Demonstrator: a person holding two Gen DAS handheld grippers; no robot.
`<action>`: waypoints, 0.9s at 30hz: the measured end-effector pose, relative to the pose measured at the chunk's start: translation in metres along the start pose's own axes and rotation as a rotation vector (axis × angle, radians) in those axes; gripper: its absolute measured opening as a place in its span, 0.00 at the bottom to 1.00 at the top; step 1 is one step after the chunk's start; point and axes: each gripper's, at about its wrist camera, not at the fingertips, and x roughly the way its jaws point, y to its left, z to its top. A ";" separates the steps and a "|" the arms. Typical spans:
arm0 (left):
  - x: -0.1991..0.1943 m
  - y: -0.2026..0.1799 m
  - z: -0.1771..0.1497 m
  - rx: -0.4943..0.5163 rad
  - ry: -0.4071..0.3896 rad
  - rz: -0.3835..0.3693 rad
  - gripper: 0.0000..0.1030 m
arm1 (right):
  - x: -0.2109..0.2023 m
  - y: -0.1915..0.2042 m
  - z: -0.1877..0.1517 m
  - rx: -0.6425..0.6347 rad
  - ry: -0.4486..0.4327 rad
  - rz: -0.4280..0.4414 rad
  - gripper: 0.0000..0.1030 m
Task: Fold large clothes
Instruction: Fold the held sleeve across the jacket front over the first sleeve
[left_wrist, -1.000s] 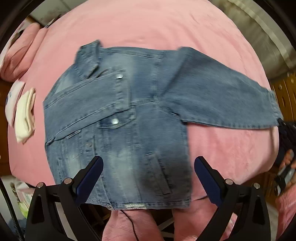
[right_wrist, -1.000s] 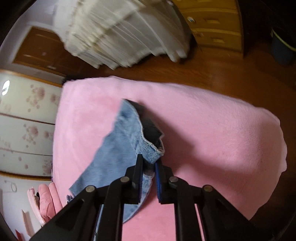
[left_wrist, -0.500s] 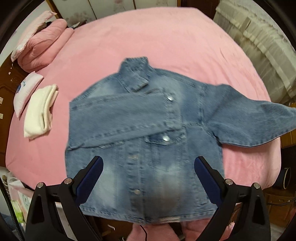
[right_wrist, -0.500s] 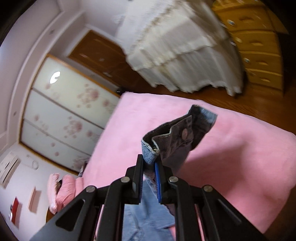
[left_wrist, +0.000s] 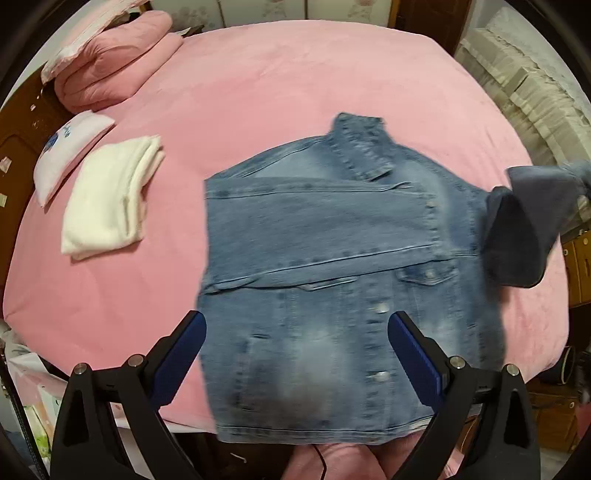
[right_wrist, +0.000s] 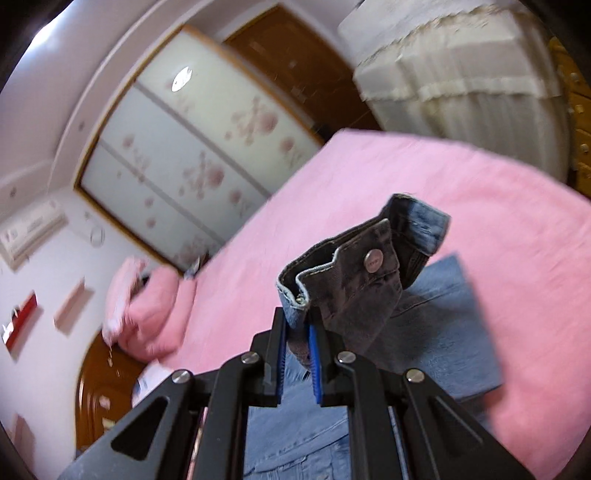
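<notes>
A blue denim jacket (left_wrist: 332, 280) lies front up on the pink bed (left_wrist: 280, 85), one sleeve folded across its chest. My left gripper (left_wrist: 295, 350) is open and empty, hovering above the jacket's lower hem. My right gripper (right_wrist: 297, 339) is shut on the cuff (right_wrist: 347, 284) of the other sleeve and holds it lifted above the jacket body (right_wrist: 436, 339). That raised sleeve shows at the right edge of the left wrist view (left_wrist: 524, 229).
Folded white clothes (left_wrist: 110, 195) and a small pink pillow (left_wrist: 70, 155) lie at the bed's left side. A folded pink quilt (left_wrist: 114, 62) sits at the far left corner. A wardrobe (right_wrist: 192, 155) and cream curtain (right_wrist: 454, 62) stand beyond the bed.
My right gripper has lifted the sleeve cuff off the bed and carried it up and inward over the jacket. The left gripper has pulled back and shifted left, staying open.
</notes>
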 end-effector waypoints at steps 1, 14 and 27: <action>0.003 0.006 -0.002 -0.007 0.004 0.001 0.95 | 0.022 0.009 -0.016 -0.022 0.032 -0.011 0.10; 0.102 0.043 -0.001 -0.238 0.087 -0.018 0.95 | 0.207 0.041 -0.197 -0.377 0.606 -0.017 0.38; 0.158 -0.015 0.040 -0.205 0.117 -0.247 0.95 | 0.150 -0.002 -0.157 -0.547 0.619 -0.057 0.57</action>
